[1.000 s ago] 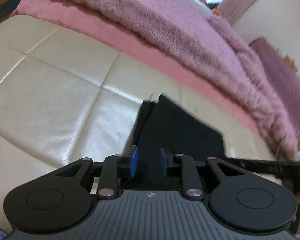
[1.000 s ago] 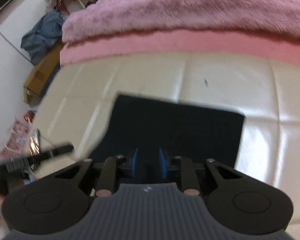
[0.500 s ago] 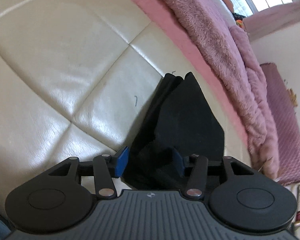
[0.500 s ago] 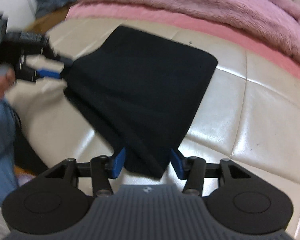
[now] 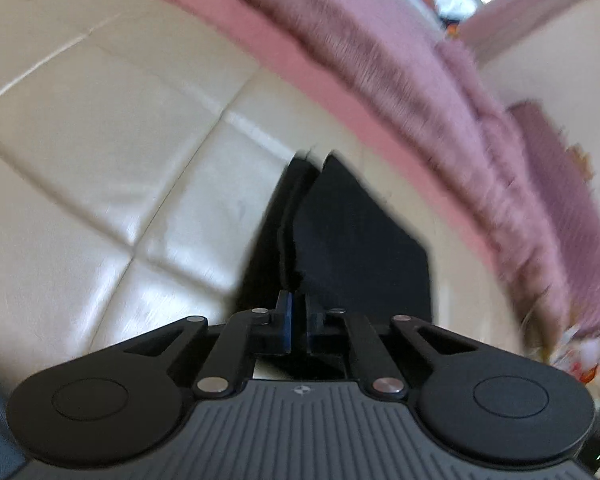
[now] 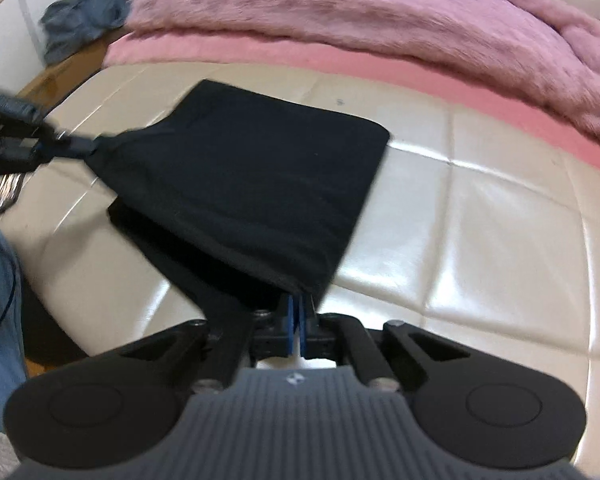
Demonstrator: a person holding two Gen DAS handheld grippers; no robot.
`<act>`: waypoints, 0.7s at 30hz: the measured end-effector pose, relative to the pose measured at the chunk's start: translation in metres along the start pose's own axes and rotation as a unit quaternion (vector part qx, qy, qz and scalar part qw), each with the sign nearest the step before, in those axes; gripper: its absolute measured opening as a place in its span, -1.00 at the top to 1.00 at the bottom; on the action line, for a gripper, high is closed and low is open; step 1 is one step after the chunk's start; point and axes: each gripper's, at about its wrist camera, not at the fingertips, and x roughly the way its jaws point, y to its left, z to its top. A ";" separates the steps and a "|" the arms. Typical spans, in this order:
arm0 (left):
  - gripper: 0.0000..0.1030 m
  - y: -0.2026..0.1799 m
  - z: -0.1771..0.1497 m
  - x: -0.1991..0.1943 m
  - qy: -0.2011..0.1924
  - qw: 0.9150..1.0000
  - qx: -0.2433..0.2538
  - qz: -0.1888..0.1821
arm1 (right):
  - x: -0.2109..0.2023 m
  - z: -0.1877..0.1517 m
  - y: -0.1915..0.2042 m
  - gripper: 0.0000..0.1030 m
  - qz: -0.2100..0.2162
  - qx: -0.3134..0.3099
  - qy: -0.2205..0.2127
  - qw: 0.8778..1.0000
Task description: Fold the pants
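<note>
You've got both near corners of the pants (image 6: 260,184) pinched: right gripper (image 6: 299,320) bottom center of its view, left gripper (image 5: 298,316) clamped on the other. The pants lie mid-frame on the cream cushion (image 6: 480,240). Only thin edges are pinched, so a fast pull could slip them, and the layers underneath could bunch up.
</note>
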 end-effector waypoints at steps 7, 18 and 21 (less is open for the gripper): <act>0.89 0.011 -0.014 0.027 0.022 0.999 0.005 0.048 | 0.033 -0.020 -0.005 1.00 0.009 0.040 0.030 0.999; 0.13 -0.006 0.006 0.002 -0.019 0.995 0.081 0.060 | 0.014 -0.014 -0.028 0.51 0.034 0.075 0.015 0.997; -0.10 -0.013 0.016 0.007 -0.038 0.994 0.094 0.042 | 0.008 -0.005 -0.043 0.29 0.045 0.106 -0.011 0.993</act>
